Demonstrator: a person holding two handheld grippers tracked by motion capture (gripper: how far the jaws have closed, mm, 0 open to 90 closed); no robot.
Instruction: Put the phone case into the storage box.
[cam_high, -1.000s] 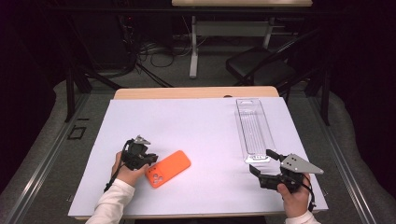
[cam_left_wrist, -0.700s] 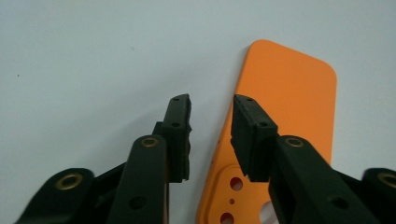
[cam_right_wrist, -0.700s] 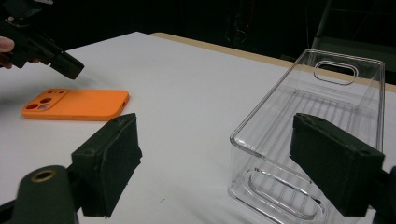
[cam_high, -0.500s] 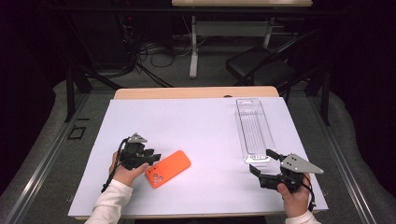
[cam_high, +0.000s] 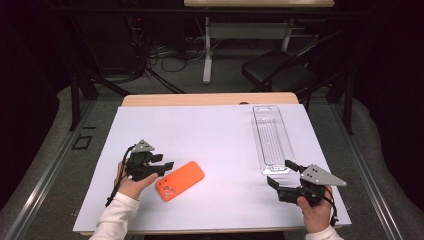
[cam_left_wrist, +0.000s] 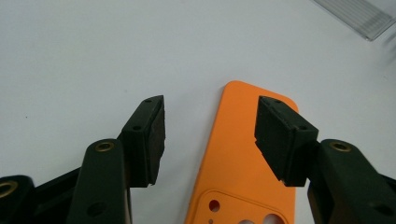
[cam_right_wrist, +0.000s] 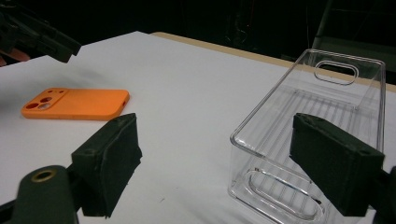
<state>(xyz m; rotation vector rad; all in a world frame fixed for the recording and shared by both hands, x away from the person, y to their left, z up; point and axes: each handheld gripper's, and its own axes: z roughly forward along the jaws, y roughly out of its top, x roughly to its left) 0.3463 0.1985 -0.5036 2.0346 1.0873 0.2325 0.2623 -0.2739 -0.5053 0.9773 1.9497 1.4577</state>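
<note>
The left gripper (cam_high: 167, 165) has just opened its jaws half wide off the orange phone case (cam_high: 180, 180), which lies released near the tabletop's front edge.

The worktop (cam_high: 210, 100) has a light wooden edge along its far side and carries a pale white sheet (cam_high: 215, 135) over nearly its whole surface. It stands on grey carpeted floor (cam_high: 60, 150), where metal rails (cam_high: 40, 195) run along both sides of it; a small black square outline (cam_high: 81, 142) is marked on the floor to the left. Beyond the worktop the room is dark. A white desk leg (cam_high: 206, 55) rises there to a pale tabletop (cam_high: 257, 3) at the upper edge, with loose cables (cam_high: 165, 52) lying on the floor beside it. A black chair (cam_high: 280, 70) stands to the right of that leg.
</note>
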